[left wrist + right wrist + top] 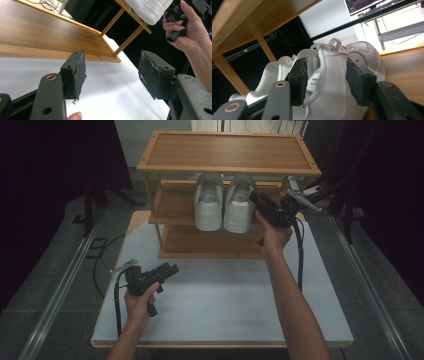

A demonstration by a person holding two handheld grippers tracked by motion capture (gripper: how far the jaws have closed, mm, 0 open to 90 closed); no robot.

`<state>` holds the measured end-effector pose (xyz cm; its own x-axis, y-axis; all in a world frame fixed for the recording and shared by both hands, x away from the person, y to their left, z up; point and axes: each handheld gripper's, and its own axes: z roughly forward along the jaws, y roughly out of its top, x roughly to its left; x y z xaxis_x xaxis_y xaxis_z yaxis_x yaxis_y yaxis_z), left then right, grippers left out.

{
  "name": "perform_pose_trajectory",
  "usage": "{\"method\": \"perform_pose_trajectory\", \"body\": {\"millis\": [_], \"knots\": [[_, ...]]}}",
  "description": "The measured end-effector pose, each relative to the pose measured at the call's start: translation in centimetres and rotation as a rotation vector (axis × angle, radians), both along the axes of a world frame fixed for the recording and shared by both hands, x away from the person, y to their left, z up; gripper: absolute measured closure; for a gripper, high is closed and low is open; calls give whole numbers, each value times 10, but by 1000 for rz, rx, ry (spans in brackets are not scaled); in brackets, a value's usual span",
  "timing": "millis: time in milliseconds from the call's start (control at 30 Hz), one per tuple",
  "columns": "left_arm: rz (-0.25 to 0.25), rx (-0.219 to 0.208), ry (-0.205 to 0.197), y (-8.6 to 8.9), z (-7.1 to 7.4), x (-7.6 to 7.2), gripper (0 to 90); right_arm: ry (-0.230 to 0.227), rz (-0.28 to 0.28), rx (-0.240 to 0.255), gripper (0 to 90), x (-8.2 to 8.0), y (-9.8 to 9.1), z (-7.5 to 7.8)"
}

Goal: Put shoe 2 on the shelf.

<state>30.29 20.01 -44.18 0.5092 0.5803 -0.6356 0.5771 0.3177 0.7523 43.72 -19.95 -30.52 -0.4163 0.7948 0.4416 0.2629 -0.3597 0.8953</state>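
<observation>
Two white sneakers stand side by side on the middle shelf of a three-tier wooden shoe rack (pixel 227 151), toes toward me. My right gripper (pixel 255 199) reaches in at the right sneaker (pixel 239 207). In the right gripper view its jaws (pixel 327 67) stand open on either side of that sneaker's (pixel 332 100) collar, pads not pressing. The left sneaker (pixel 274 72) sits just beyond. My left gripper (pixel 172 268) hovers low over the white table (pixel 225 295) at front left. Its jaws (pixel 112 60) are open with nothing between them.
The rack stands at the table's far edge; its bottom shelf (pixel 37 32) lies ahead of the left gripper. Black cables trail from both grippers. Metal floor rails (pixel 65 285) run along both sides. A monitor (pixel 362 3) and dark curtains stand behind.
</observation>
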Motion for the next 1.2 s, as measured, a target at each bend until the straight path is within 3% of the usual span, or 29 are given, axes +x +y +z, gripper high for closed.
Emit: {"method": "perform_pose_trajectory", "body": {"millis": [367,500,567,800,1033,1200], "knots": [[-2,1,-6,0,2,-2,382,-78,40,-119,489,-49,-19,-3],[-1,0,-8,-1,3,-3,382,-102,69,-122,488,-77,-31,-13],[0,-4,-5,-1,3,-4,381,-105,72,-122,487,-82,-33,-16],[-3,-2,-10,0,4,-4,382,-136,99,-126,485,-119,-51,-45],[-3,0,-9,-2,4,-4,382,-143,94,-149,482,-138,-61,-70],[-10,3,-10,-3,4,-4,381,-155,104,-142,471,-141,-61,-73]]}}
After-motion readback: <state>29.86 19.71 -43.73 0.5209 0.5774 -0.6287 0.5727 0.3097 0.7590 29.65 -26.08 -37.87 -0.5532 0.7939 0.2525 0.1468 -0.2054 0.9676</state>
